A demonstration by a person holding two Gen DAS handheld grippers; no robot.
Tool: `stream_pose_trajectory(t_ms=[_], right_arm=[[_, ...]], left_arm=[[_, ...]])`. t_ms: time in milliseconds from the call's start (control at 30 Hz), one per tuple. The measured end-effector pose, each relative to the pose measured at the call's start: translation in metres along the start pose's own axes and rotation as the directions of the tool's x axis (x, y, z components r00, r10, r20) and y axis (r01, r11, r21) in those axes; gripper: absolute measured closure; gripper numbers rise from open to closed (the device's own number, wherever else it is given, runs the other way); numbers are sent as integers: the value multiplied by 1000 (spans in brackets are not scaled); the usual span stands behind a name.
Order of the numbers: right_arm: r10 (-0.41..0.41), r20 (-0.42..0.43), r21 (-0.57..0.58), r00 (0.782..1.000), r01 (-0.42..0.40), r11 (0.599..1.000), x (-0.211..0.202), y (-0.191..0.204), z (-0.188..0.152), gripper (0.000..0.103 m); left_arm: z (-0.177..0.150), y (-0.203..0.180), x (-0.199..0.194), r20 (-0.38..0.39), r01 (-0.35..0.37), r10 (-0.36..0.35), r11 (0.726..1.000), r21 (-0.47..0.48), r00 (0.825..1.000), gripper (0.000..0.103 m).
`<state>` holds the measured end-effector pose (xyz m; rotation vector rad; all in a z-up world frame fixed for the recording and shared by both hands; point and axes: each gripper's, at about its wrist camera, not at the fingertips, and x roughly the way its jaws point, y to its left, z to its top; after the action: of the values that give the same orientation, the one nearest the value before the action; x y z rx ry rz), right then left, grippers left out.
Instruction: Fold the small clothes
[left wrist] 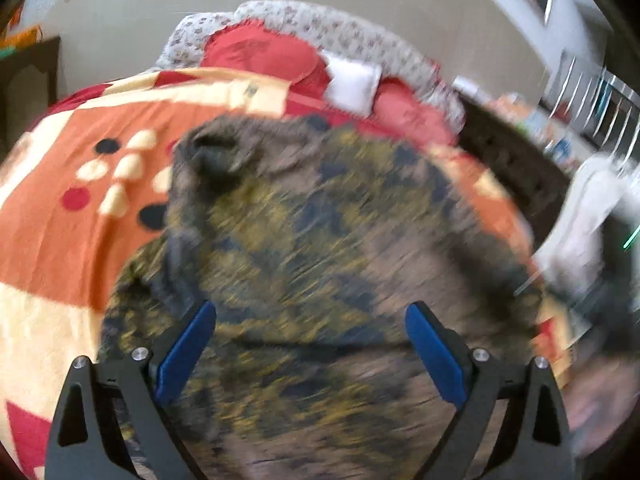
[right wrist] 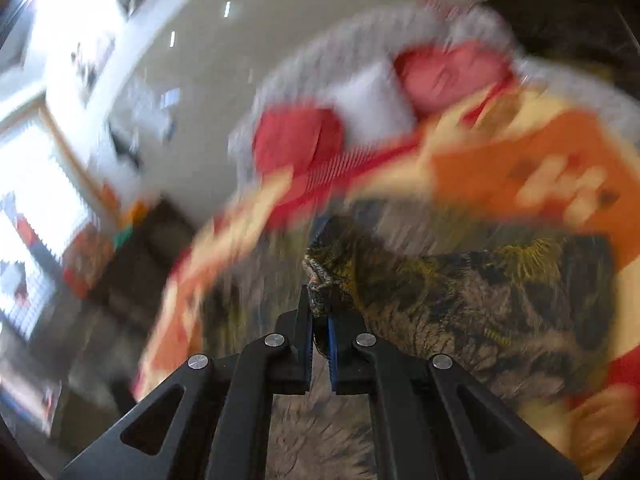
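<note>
Camouflage-print garment [left wrist: 320,232] mid-fold on the bed's orange bedspread [left wrist: 72,216].
Left wrist view: the left gripper [left wrist: 312,344] stands wide, empty above the cloth, free to pin it. Right wrist view: the right gripper [right wrist: 320,320] is pinched on a bunched garment edge, likely carrying it across.

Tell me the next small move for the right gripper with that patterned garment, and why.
Probably carry the pinched edge across and lay it onto the rest of the patterned garment. The right gripper is shut on a bunched edge, the left gripper is open above the cloth, and the bedspread lies beneath.
</note>
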<state>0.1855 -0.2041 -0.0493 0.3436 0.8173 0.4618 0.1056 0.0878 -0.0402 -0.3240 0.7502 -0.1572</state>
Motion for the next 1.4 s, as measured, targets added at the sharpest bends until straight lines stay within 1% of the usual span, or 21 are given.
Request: stream_pose_trajectory(t_ms=[33,100,167,233,267,300,400,500,533,567,633,700,800,833,900,1000,1033,1067,1233,1300,1400], right_arm=[[-18,-41,-19,999,17,1000,15,4,-12,90],[-63,-91,-65,994,57,996,39,13,-36,90],[-81,-64,-95,995,75,993,39,18,-49,90],[-77,-16,-109,997,75,991,29,22,-51,90],[-82,3,-125,997,81,989,25,25,-54,90],[-95,27,-162,995,99,982,21,30,-56,90],[-112,63,-223,992,123,967,11,37,-58,90],[-119,114,-248,986,144,958,0,40,-61,90],[-126,125,-257,984,154,954,-4,42,-65,90],[-132,133,-265,982,164,950,-5,43,-66,90],[-139,142,-275,980,174,946,-7,44,-70,90],[-144,143,-281,979,180,943,-4,46,-72,90],[-155,138,-290,978,189,938,-2,48,-72,90],[-162,135,-291,978,196,937,-3,48,-72,90],[-194,127,-291,973,223,930,-2,49,-71,84],[-234,119,-279,965,259,925,-11,45,-73,66],[-252,129,-264,959,279,923,-20,41,-74,57],[-265,139,-247,954,293,924,-28,36,-76,55],[-378,115,-103,919,389,915,-53,-2,-82,55],[-388,97,-51,916,394,918,-57,-14,-90,55],[-396,78,-30,915,399,917,-57,-22,-102,55]], left_arm=[[4,-4,-1,-2,32,-32,999,-2,999,5],[14,-21,10,-53,152,-151,988,4,987,5],[19,-38,29,-120,225,-223,974,8,967,5],[23,-57,52,-188,260,-251,965,25,950,5],[24,-69,68,-227,285,-273,958,20,935,5],[23,-74,75,-244,299,-289,954,5,926,6],[23,-89,101,-310,367,-387,922,-125,868,10],[23,-95,113,-333,384,-428,903,-192,840,12],[23,-98,116,-339,390,-437,899,-201,833,19],[23,-98,119,-346,378,-426,904,-200,836,26],[22,-96,125,-364,345,-400,915,-210,841,64],[21,-93,130,-378,301,-367,927,-223,850,85],[17,-89,130,-366,260,-332,937,-232,869,99],[16,-91,127,-357,239,-298,950,-201,886,99],[17,-95,120,-336,222,-264,962,-157,904,100],[22,-101,103,-298,203,-211,978,-55,931,100],[25,-101,95,-287,204,-200,979,-15,937,100],[27,-102,88,-277,205,-193,979,14,941,100],[47,-83,41,-203,202,-176,973,114,963,100],[57,-67,25,-174,162,-136,977,142,975,100],[67,-35,8,-131,64,-43,984,165,991,100]])
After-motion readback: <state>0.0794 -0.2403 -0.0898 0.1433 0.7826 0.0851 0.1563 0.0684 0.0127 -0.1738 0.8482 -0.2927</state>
